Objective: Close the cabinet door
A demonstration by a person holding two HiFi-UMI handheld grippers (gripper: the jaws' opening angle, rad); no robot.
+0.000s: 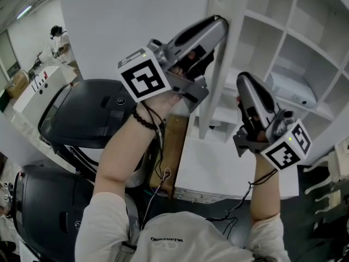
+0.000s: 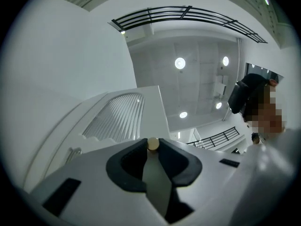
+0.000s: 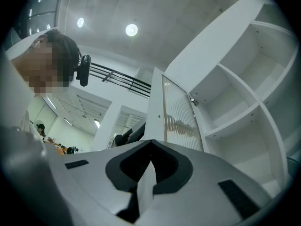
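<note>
The white cabinet door (image 1: 214, 75) stands open, edge-on in the head view, with a ribbed glass panel (image 2: 117, 117) that also shows as the ribbed panel (image 3: 181, 121) in the right gripper view. My left gripper (image 1: 222, 22) reaches up to the door's front edge. In the left gripper view the left gripper (image 2: 153, 150) is shut on a small round beige door knob (image 2: 153, 143) at its tips. My right gripper (image 1: 244, 81) points up beside the door, in front of the open shelves (image 1: 283, 53), apart from the door. Its jaws (image 3: 150, 145) meet with nothing in them.
The cabinet's white compartments (image 3: 235, 102) lie to the door's right; a pale box (image 1: 292, 89) sits on one shelf. Two black seats (image 1: 82, 113) (image 1: 49, 212) stand at the left. A person (image 1: 57, 42) stands far back beside a white desk (image 1: 32, 91).
</note>
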